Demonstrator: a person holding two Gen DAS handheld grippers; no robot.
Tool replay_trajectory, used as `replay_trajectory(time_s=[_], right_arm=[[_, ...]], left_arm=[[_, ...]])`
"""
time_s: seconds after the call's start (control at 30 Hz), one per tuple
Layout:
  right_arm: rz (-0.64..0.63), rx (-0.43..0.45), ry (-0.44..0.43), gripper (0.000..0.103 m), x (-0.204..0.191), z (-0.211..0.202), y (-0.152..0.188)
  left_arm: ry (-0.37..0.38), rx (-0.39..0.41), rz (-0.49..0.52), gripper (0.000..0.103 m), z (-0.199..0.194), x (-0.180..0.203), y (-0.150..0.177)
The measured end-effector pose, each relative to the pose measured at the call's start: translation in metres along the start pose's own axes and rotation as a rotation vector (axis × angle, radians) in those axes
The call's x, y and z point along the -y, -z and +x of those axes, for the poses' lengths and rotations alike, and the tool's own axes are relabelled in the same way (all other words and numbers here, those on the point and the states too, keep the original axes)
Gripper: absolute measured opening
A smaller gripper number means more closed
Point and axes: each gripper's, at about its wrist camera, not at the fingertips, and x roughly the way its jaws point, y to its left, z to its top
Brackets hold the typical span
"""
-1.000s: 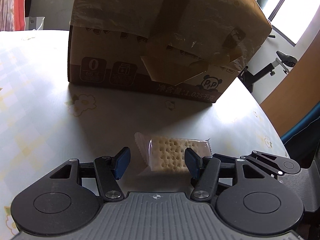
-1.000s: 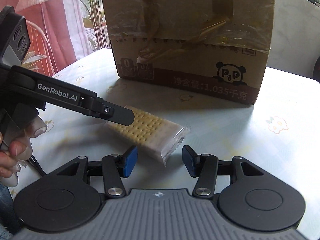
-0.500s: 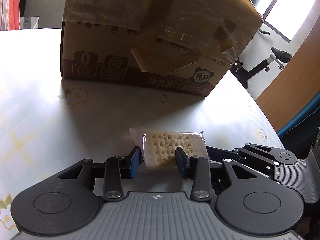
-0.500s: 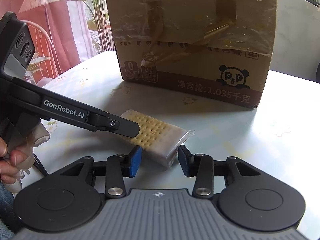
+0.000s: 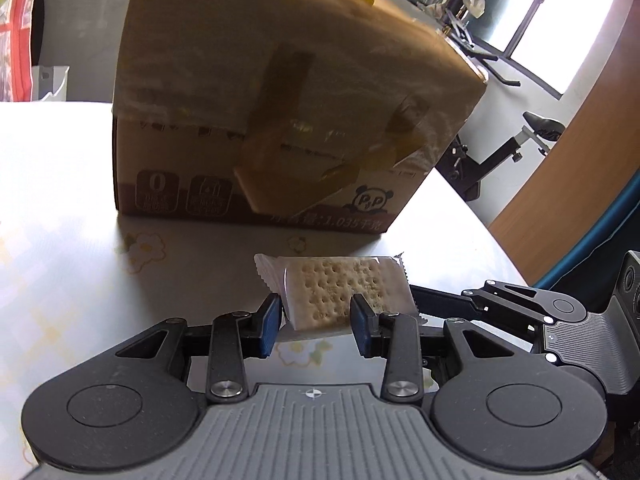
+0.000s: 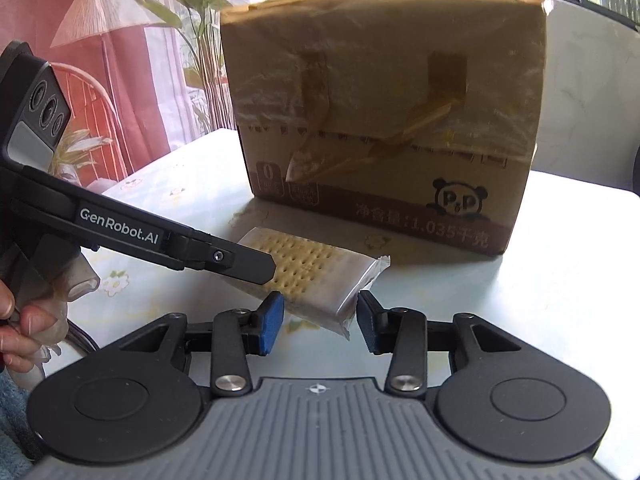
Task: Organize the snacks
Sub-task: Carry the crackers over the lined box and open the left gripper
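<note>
So the left gripper [image 5: 314, 326] is clamped on the cracker packet [image 5: 334, 290] and lifting it, the right gripper [image 6: 320, 322] closing on its near end without clearly pinching it yet, and next up is probably getting it over to the cardboard box [image 5: 288, 120] at the far side.

The cracker pack [image 5: 340, 290] is pale yellow and dotted with small holes, inside a clear wrapper with white crimped ends. The cardboard box [image 6: 384, 120] is tan with a dark brown band, white lettering and a black-and-white panda mark. The tabletop [image 5: 60, 208] is whitish with pale yellow checks and small flowers. Both grippers' fingers [image 6: 270, 322] are black with blue pads.
</note>
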Motion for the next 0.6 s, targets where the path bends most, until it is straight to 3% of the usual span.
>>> replay_trajectory(time_s=[0.37, 0.6], right_arm=[[-0.090, 0.254, 0.015, 0.043, 0.016, -0.052, -0.100], [-0.112, 0.335, 0.011, 0.043, 0.027, -0.056, -0.157]], left_arm=[[0.019, 0.199, 0.085, 0.040, -0.045, 0.039, -0.101], [-0.022, 0.267, 0.102, 0.040, -0.051, 0.051, -0.155]])
